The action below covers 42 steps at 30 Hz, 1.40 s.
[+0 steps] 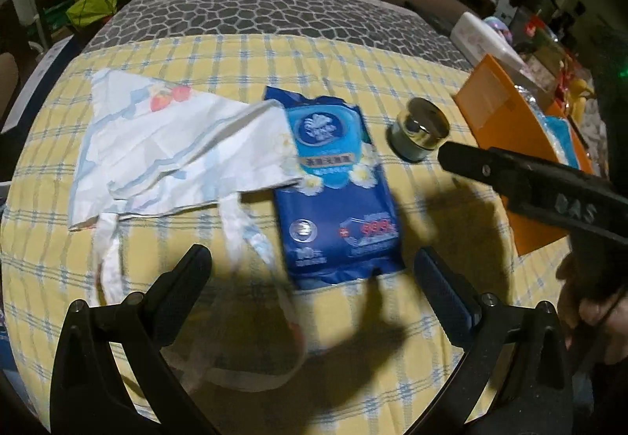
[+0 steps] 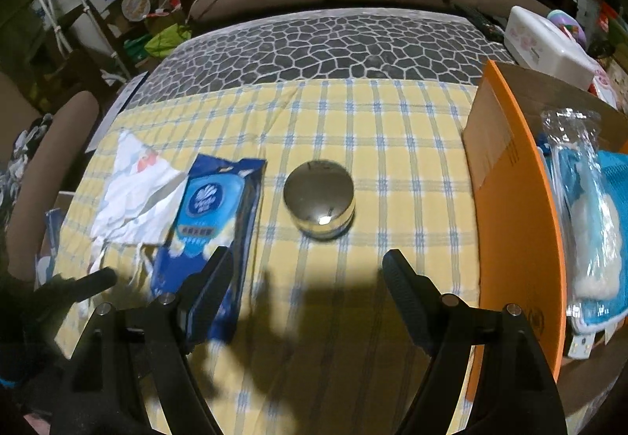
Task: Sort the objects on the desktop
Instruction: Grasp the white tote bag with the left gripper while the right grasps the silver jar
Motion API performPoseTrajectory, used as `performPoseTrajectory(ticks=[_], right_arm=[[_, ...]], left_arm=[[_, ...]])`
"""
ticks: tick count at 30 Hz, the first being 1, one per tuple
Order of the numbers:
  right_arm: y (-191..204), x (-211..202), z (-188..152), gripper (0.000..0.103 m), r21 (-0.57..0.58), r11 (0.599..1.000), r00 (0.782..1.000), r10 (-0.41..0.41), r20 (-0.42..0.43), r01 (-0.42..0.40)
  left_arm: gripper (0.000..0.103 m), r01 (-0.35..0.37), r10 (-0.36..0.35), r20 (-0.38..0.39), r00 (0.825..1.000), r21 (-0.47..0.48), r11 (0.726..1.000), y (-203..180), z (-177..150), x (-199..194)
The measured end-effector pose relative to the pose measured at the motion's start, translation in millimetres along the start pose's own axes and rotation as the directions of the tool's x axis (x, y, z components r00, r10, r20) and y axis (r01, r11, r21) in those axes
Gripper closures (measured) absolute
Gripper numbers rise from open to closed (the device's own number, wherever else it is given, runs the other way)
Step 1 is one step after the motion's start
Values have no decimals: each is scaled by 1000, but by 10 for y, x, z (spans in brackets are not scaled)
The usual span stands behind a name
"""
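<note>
Both my sets of jaws stand wide apart and hold nothing: my left gripper [image 1: 312,270] hangs over the near end of the blue wipes pack [image 1: 335,187], my right gripper [image 2: 308,272] over bare yellow checked cloth [image 2: 392,144] covering the surface. Just beyond my right jaws sits a small round jar [image 2: 320,197] with a shiny metal lid, upright. The wipes pack lies flat toward the left edge, a crumpled white printed bag [image 1: 172,148] overlapping its left side. An orange box [image 2: 514,207] stands along the right edge.
</note>
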State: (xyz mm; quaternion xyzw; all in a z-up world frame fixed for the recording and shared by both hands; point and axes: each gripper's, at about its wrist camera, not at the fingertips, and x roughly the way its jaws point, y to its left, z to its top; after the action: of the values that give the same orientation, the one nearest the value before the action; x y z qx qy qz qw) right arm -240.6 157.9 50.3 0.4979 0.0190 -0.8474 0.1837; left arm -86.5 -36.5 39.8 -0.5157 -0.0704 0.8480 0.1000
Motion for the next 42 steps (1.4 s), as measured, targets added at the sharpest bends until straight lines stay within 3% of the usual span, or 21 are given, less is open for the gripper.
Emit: performPoseTrajectory(ticks=[9, 15, 23, 27, 36, 42], right_arm=[[-106, 248, 190, 24, 7, 999, 999, -34, -2, 34], [-142, 392, 220, 30, 10, 999, 999, -38, -16, 38], [-116, 485, 243, 30, 5, 999, 999, -32, -17, 32], [-87, 510, 262, 33, -9, 999, 999, -48, -7, 48], [-62, 572, 289, 34, -17, 997, 998, -70, -1, 70], [-44, 630, 292, 39, -22, 997, 997, -71, -7, 70]], left_arm=[[0, -112, 115, 32, 993, -76, 991, 609, 200, -41], [0, -128, 130, 9, 992, -77, 989, 877, 237, 101], [0, -75, 75, -7, 997, 0, 997, 723, 125, 199], [0, -114, 115, -4, 993, 55, 992, 617, 109, 250], [1, -225, 223, 36, 974, 72, 972, 564, 226, 357], [10, -225, 224, 24, 974, 59, 973, 578, 274, 439]])
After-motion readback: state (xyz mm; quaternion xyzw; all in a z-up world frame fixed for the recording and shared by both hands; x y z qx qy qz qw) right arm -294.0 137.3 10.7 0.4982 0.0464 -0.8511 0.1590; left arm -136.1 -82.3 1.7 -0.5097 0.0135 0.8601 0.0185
